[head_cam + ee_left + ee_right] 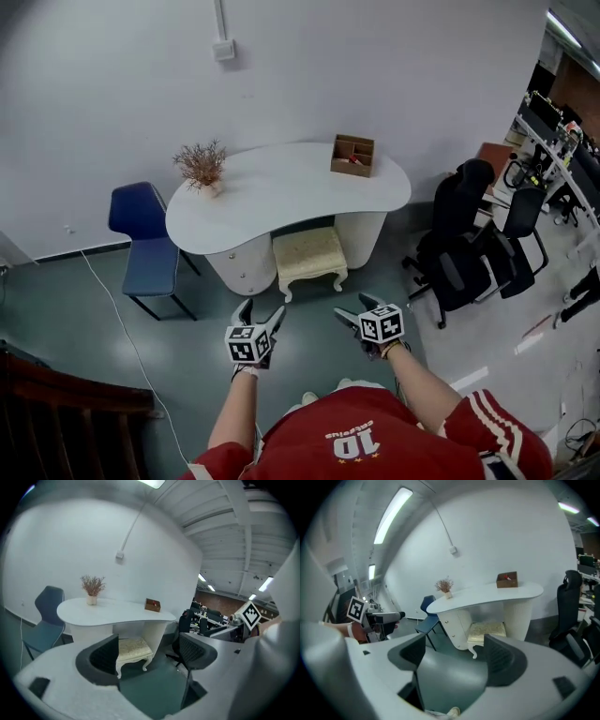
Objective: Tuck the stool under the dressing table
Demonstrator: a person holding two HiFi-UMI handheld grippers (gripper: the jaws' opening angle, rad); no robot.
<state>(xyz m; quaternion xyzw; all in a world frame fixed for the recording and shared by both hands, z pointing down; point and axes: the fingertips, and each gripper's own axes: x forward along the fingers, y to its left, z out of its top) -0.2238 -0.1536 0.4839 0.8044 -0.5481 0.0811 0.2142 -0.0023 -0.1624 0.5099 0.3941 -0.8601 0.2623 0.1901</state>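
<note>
Stool [309, 255] sits centre frame in the head view, its back end under the dressing table [281, 187] and its front legs out on the floor. It's well apart from both your grippers, which are lower in frame. Your left gripper [262, 311] has its jaws wide apart with nothing in them. Your right gripper [356, 307] is the same, jaws spread and empty. In both gripper views the stool shows past the jaws, untouched. The worktop edge hides the stool's rear legs. A potted twig plant [201, 167] and a wooden box [352, 155] are on the worktop, and a blue chair [145, 239] stands at its left.
</note>
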